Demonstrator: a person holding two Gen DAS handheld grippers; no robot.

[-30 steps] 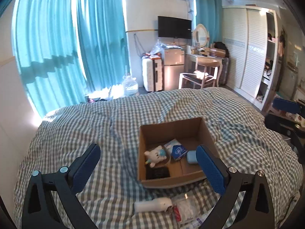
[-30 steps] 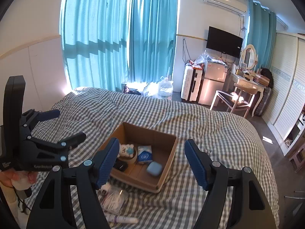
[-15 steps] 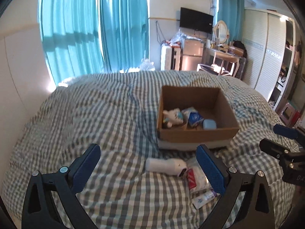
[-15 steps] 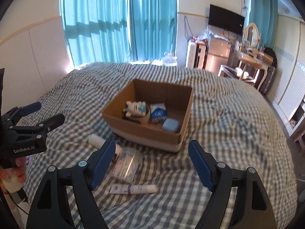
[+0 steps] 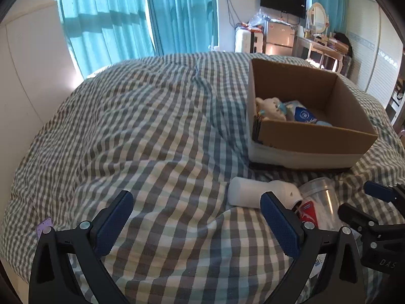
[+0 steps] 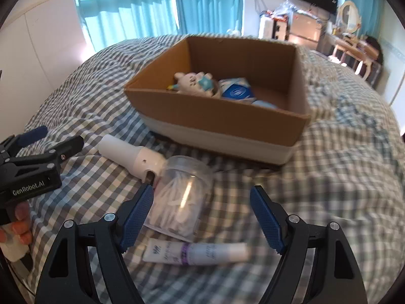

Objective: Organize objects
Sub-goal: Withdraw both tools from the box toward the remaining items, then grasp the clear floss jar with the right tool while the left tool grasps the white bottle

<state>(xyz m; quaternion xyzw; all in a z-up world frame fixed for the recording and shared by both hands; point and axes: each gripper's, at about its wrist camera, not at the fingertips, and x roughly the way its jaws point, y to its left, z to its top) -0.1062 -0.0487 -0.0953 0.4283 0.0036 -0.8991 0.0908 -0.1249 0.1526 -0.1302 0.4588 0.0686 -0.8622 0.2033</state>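
Cardboard box [image 6: 222,126]: set on the checked bed cover [image 5: 141,131], open at the top; it is judged to be the collecting place for the loose things.
Bed: the cover is rumpled; a small purple item [image 5: 43,228] is seen at its near left edge, too small to be identified.
Already in the box: a white plush toy [image 6: 195,82], a blue-and-white packet [image 6: 236,90] just beside it, and a pale blue item [image 6: 263,104] mostly hidden by the near wall.
Left outside, largest first: a white handheld device [image 6: 136,155] lying on its side just in front of the box; a clear plastic container of cotton swabs [image 6: 179,200] touching the device's head; a white-and-purple tube [image 6: 195,253] lying nearest the camera.
Progress: roughly half is judged done; three items are counted in, three are seen out.
Right gripper [image 6: 202,217]: fingers spread wide, nothing held; positioned low over the swab container and tube, one of which is judged the likely next pick.
Left gripper [image 5: 195,224]: fingers spread wide, nothing held; poised over bare bed cover, the white device just beyond its right finger.
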